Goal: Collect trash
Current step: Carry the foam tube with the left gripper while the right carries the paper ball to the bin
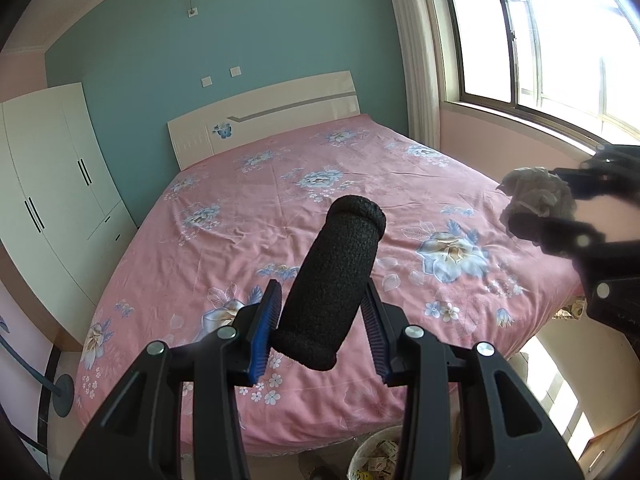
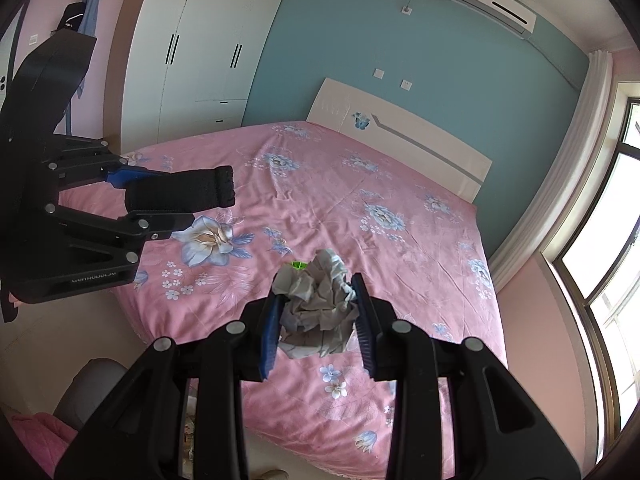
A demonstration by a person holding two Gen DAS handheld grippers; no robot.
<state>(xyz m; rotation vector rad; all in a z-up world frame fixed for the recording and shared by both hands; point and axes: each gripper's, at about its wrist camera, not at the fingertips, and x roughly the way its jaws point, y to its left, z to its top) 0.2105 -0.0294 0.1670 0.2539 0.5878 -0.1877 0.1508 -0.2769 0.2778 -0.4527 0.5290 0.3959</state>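
Crumpled paper [image 2: 316, 312] and black foam tube [image 1: 332, 280] held above pink bed [image 1: 248, 216].

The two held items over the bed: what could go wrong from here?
1. The black foam tube sits tilted in the left gripper, held near its lower end only; it may pivot or slip out.
2. The crumpled paper in the right gripper is soft, so it could work loose.
3. The trash bin is below the bed edge; a drop may miss it.

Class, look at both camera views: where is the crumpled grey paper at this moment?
The crumpled grey paper is clamped in the right gripper, above the pink floral bed. In the left wrist view it shows at the right edge, near the window.
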